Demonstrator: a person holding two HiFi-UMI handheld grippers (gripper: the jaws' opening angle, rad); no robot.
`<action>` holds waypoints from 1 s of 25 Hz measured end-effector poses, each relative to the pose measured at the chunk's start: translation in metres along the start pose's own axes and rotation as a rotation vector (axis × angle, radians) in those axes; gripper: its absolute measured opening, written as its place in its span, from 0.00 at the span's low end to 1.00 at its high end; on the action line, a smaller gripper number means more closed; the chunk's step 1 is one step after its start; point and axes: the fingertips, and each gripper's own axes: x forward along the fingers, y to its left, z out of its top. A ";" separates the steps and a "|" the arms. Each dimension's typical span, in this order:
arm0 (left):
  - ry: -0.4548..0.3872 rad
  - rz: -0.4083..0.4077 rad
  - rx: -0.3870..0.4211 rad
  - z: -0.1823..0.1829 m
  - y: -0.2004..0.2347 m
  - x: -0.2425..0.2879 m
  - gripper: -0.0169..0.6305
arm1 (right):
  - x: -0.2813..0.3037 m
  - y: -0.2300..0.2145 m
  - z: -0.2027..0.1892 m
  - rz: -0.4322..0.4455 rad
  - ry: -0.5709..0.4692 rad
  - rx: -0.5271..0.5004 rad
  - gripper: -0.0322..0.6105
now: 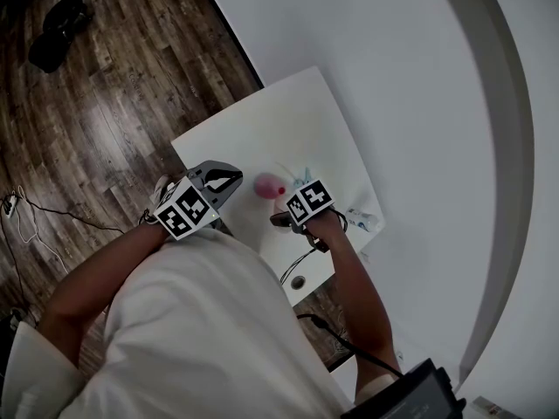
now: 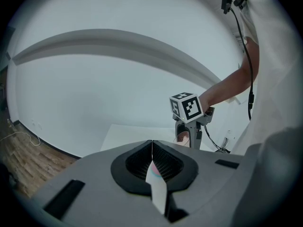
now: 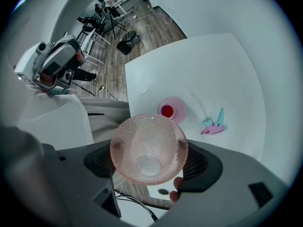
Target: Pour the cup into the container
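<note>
Clamping dimpled pink cup (image 3: 148, 141), right tool (image 3: 149, 162).

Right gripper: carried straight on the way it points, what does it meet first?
Probably the pink container on the white table, just ahead of the cup it holds; depth is hard to judge.

The cup (image 3: 147, 141) between the right gripper's (image 3: 149, 160) dark grey fingers (image 3: 204, 163) is pale pink and dimpled. Beyond the fingers, a pink container (image 3: 173, 109) shows red inside, on a white counter (image 3: 227, 70). Beside the container lies something teal and pink, perhaps a clip (image 3: 214, 125).
</note>
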 end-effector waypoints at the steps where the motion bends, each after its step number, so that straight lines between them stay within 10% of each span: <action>1: 0.000 0.001 -0.001 0.000 0.000 0.000 0.04 | 0.000 0.000 0.000 0.000 0.005 0.000 0.65; 25: 0.000 0.008 -0.010 -0.007 0.000 -0.004 0.04 | -0.001 0.000 -0.001 0.002 0.067 -0.017 0.65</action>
